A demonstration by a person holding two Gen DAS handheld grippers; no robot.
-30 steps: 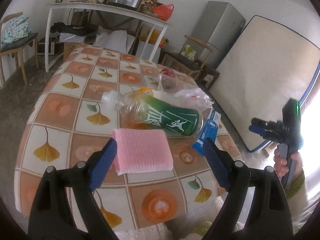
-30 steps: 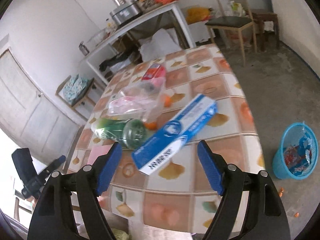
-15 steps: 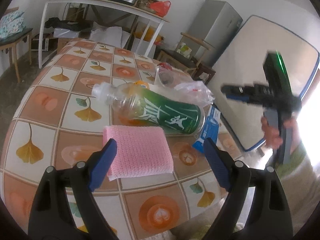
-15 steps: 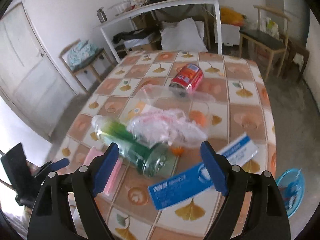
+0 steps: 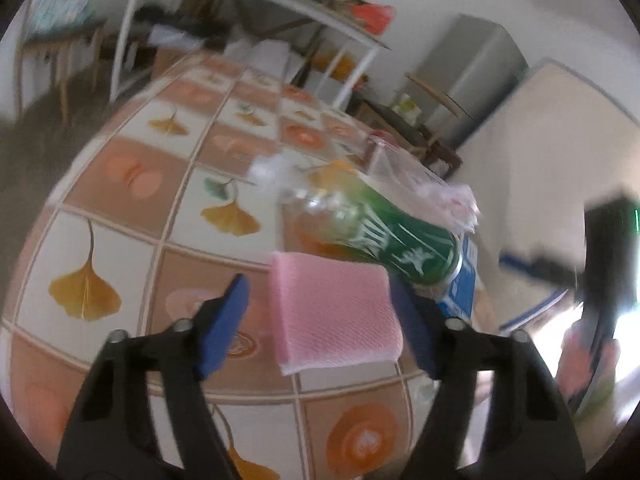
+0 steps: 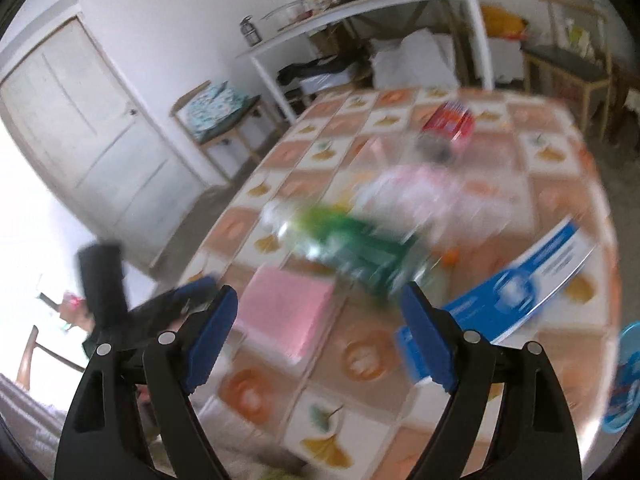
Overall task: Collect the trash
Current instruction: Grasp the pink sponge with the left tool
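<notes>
Cluttered shelving, a door and a leaning mattress ring the room, and at its middle stands the table (image 5: 132,216) under a tiled cloth printed with ginkgo leaves. On it the trash lies bunched together: a long blue box (image 6: 532,276) near the right edge, a green-labelled plastic bottle (image 5: 384,232) on its side, a crumpled clear bag (image 6: 424,188) behind it, a red can (image 6: 450,120) farther back, and a folded pink cloth (image 5: 332,312) at the near edge, just beside the bottle. A blue bin (image 6: 628,376) shows on the floor past the table's right side. The left gripper (image 5: 320,320) has its jaws partly open and just been closing, with the cloth between them; the far pad sits at the cloth's edge, the near pad apart from it, so nothing is gripped yet. The right gripper (image 6: 320,340) stands wide and empty, aimed between cloth and bottle. The step in hand looks like picking up the first piece. Next the left jaws would need to close fully on the cloth, low enough to catch its folded thickness without nudging the bottle into a roll.
</notes>
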